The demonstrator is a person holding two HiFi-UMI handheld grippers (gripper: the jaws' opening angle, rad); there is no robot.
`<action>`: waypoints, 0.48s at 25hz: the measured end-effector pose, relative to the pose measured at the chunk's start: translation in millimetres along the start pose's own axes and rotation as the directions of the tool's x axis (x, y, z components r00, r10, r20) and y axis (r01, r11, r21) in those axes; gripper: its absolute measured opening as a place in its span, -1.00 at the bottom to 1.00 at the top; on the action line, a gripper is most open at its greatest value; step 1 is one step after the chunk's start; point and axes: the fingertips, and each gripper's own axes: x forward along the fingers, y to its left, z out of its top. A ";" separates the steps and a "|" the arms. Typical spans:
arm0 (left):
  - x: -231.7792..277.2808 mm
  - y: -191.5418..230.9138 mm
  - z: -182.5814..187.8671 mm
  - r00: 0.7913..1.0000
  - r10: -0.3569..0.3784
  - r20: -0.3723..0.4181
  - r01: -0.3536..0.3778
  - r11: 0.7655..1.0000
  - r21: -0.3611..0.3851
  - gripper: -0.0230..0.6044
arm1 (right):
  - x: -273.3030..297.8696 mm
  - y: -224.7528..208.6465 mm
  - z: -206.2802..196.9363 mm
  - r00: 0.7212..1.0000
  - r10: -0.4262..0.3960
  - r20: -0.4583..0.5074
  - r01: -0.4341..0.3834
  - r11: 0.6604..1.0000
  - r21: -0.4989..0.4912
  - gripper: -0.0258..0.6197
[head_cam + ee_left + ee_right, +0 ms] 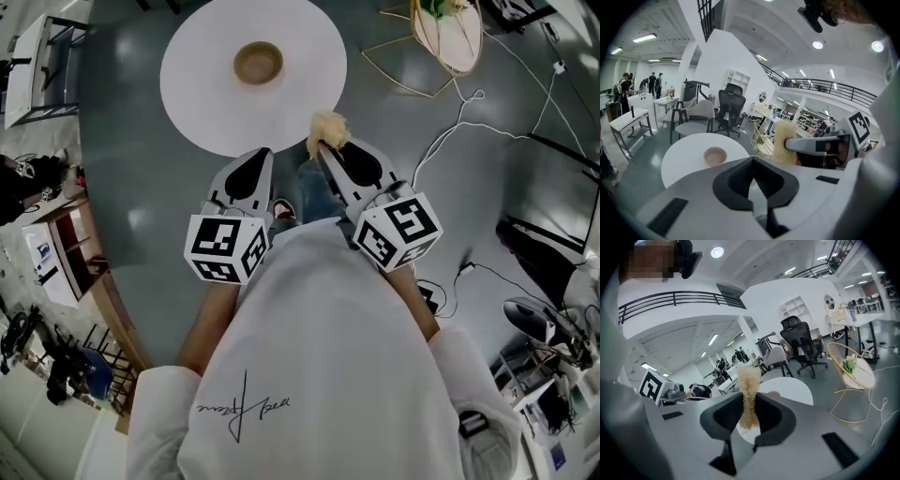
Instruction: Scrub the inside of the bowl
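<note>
A small tan bowl [258, 62] stands alone on a round white table [309, 94]; in the left gripper view the bowl [715, 155] sits beyond the jaws on the same table [682, 161]. My right gripper [325, 146] is shut on a pale yellow fibrous scrubber [327, 127], held above the table's near edge. The scrubber [749, 394] stands pinched between the jaws [749, 420], and it shows from the side as scrubber [784, 142]. My left gripper [253, 161] is shut and empty, its jaws [752, 174] pressed together, short of the table.
A wire-frame side table [448, 36] with a plant stands at the upper right. White cables [487, 127] trail across the grey floor. Office chairs [729, 108] and desks stand beyond the round table. A wooden shelf [80, 248] is at the left.
</note>
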 end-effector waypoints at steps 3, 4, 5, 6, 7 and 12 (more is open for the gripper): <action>10.4 2.4 7.8 1.000 0.021 -0.016 -0.022 1.000 -0.014 -0.92 | 11.5 -6.9 4.7 0.999 0.033 -0.017 -0.033 0.999 0.021 -0.64; 14.0 2.2 9.9 0.999 0.031 -0.019 -0.031 0.999 -0.018 -0.92 | 14.9 -10.1 4.7 0.999 0.046 -0.024 -0.045 0.999 0.027 -0.64; 17.6 1.9 12.1 0.999 0.042 -0.020 -0.042 0.999 -0.020 -0.92 | 18.2 -13.5 4.8 0.998 0.059 -0.030 -0.058 0.998 0.033 -0.64; 20.9 1.6 14.6 0.998 0.053 -0.021 -0.053 0.998 -0.021 -0.92 | 21.5 -16.4 5.3 0.997 0.074 -0.037 -0.073 0.997 0.040 -0.64; 23.8 1.7 17.0 0.998 0.063 -0.021 -0.064 0.998 -0.022 -0.92 | 24.9 -18.6 6.3 0.995 0.090 -0.041 -0.089 0.995 0.046 -0.64; 34.6 9.5 27.4 0.993 0.119 -0.024 -0.120 0.992 -0.037 -0.92 | 42.6 -23.8 15.1 0.986 0.159 -0.057 -0.156 0.986 0.054 -0.64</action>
